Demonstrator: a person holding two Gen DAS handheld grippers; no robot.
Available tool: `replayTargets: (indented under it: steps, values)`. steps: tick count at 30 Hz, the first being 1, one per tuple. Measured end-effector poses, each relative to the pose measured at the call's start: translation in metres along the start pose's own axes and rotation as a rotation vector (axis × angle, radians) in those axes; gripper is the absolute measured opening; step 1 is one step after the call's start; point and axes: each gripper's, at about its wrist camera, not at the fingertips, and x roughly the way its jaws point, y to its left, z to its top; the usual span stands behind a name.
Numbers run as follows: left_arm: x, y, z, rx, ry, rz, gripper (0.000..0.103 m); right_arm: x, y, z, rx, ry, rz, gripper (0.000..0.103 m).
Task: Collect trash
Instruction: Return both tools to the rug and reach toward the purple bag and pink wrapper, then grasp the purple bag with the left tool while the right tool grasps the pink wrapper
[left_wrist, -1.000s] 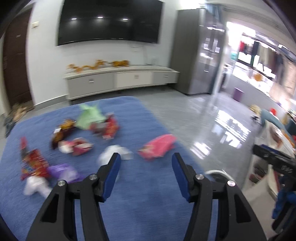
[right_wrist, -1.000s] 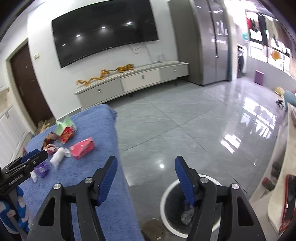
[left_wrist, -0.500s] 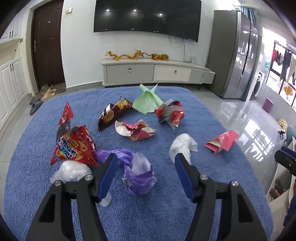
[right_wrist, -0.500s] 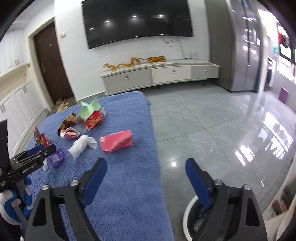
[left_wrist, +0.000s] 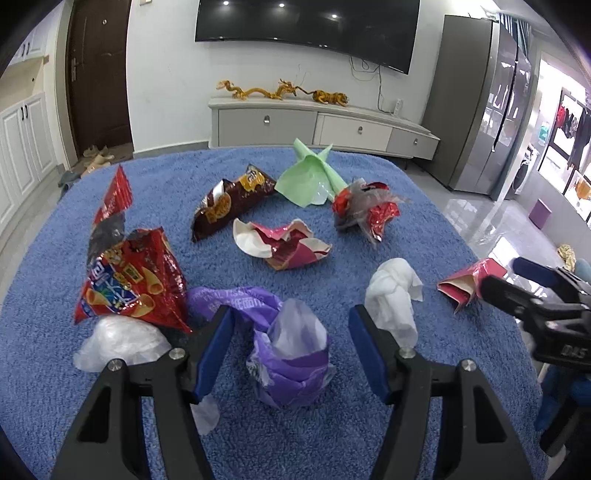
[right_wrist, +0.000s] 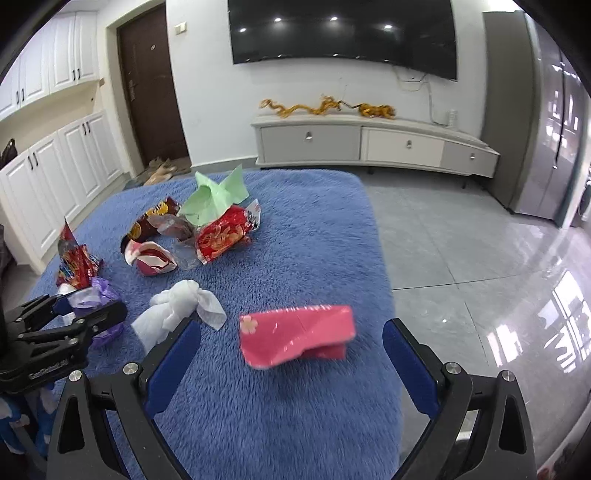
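Trash lies scattered on a blue rug (left_wrist: 406, 229). My left gripper (left_wrist: 291, 350) is open, and a crumpled purple wrapper (left_wrist: 291, 362) sits between its fingers with the pads clear of it. A white tissue wad (left_wrist: 393, 295) lies just to its right. My right gripper (right_wrist: 291, 362) hovers over a pink carton (right_wrist: 295, 336); its jaws are opening wide and touch nothing. Farther back are a red snack bag (left_wrist: 133, 277), a brown bag (left_wrist: 232, 203), a crushed pink cup (left_wrist: 284, 243) and green paper (left_wrist: 310, 177).
A clear plastic scrap (left_wrist: 118, 343) lies by the left finger. Glossy grey tile floor (right_wrist: 480, 240) borders the rug on the right. A low TV cabinet (right_wrist: 369, 144), a dark door (right_wrist: 151, 85) and a tall fridge (left_wrist: 476, 103) stand at the back.
Both views swung from the floor and bin onto the rug. My left gripper sank toward the purple wrapper. My right gripper came over the pink carton and its jaws spread wider.
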Motion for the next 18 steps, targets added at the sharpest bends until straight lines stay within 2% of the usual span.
replayTargets:
  steps: [3,5,7,9,13,16,18]
  values:
    - [0.002,0.003,0.000,-0.016,0.011,-0.004,0.059,0.014,-0.001,0.002,-0.010,0.030,0.009,0.099]
    - [0.004,0.004,0.000,-0.020,0.020,-0.011,0.050,0.022,-0.002,0.002,-0.007,0.052,0.018,0.097]
    - [0.006,0.003,0.000,-0.013,0.030,-0.019,0.043,0.027,-0.002,0.001,-0.008,0.066,0.018,0.078]
    - [0.005,0.000,-0.001,0.001,0.029,-0.022,0.040,0.029,-0.004,-0.001,-0.001,0.078,0.018,0.067]
    - [-0.003,-0.003,-0.003,0.011,0.016,-0.057,0.037,0.021,-0.006,-0.004,0.017,0.067,0.024,0.067]
    - [-0.012,-0.001,-0.005,-0.027,0.017,-0.136,0.037,0.006,-0.004,-0.006,0.018,0.040,0.031,0.067]
    - [-0.020,-0.004,-0.006,-0.028,0.009,-0.158,0.037,-0.005,-0.001,-0.007,0.019,0.020,0.038,0.067]
